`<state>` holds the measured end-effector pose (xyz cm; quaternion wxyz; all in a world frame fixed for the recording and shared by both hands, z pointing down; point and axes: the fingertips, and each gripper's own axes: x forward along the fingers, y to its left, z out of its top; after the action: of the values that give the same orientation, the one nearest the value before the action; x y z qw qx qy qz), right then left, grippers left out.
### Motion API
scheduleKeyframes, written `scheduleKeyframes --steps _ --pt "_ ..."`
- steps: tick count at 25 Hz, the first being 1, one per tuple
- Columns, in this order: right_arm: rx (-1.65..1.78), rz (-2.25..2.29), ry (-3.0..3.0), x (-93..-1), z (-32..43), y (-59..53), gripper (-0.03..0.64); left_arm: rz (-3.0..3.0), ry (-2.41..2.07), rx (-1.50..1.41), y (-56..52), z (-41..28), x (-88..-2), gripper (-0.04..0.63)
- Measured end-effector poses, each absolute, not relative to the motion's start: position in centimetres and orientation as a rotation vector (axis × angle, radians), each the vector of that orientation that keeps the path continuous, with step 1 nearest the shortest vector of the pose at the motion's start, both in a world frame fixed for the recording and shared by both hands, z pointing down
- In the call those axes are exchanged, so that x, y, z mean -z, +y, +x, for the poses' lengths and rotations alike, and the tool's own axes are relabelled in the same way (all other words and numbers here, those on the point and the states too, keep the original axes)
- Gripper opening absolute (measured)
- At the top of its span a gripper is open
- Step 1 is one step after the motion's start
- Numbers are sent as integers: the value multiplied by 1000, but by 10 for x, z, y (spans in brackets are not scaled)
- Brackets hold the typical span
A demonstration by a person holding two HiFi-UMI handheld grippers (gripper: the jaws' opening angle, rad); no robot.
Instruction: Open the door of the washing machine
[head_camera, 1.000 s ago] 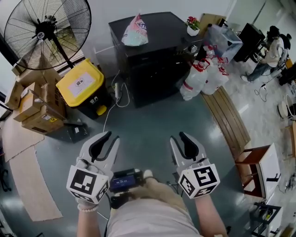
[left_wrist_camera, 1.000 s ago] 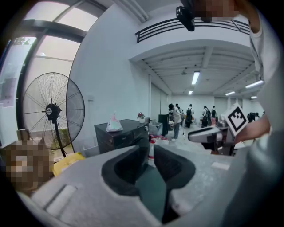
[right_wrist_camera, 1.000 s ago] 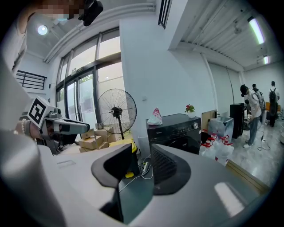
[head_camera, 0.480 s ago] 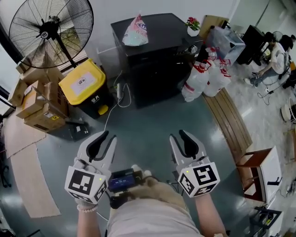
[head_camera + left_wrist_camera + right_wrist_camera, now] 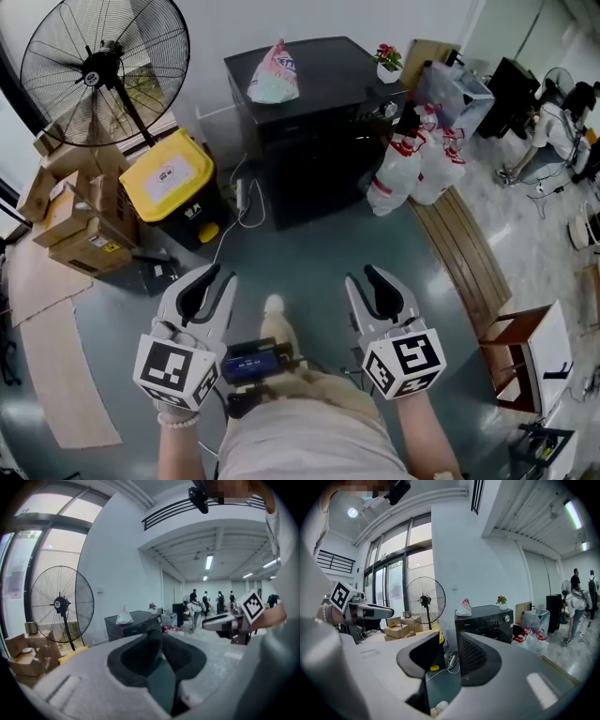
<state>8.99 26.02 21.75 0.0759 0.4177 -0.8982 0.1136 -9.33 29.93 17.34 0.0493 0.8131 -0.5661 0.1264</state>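
Black steel pedestal fan (image 5: 98, 70) stands at the upper left of the head view. Brown cardboard boxes (image 5: 70, 220) lie below it, and a yellow-lidded black bin (image 5: 169, 173) is to their right. Just right of the bin, a white cable with power strip (image 5: 242, 195) trails over the grey floor beside the black box-shaped washing machine (image 5: 314, 141). The machine sits at upper centre, well apart from both tools. Its door appears shut, and no handle can be made out. A pink-and-white bag (image 5: 274, 73) rests on its top. White plastic bags (image 5: 412, 164) crowd its right flank.

Left gripper (image 5: 221, 277), lower left, has its jaws moderately apart with nothing between them. Right gripper (image 5: 362, 277), lower centre-right, is the same and holds nothing.

Risks, as judged:
- **Cable:** a foot could catch it during the approach.
- **Handle:** a dark handle on a dark front could lead to a misplaced or slipping grip.
- **Bag on top:** a hard tug on the door could topple it.
- **Plastic bags:** they could block the door's swing if it is hinged on that side.
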Motion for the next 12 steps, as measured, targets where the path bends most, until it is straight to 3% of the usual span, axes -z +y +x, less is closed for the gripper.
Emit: scheduleKeyframes --steps 12 --pt "-321 1294 -2660 -215 74 215 120 2532 -1682 -366 244 -111 -170 92"
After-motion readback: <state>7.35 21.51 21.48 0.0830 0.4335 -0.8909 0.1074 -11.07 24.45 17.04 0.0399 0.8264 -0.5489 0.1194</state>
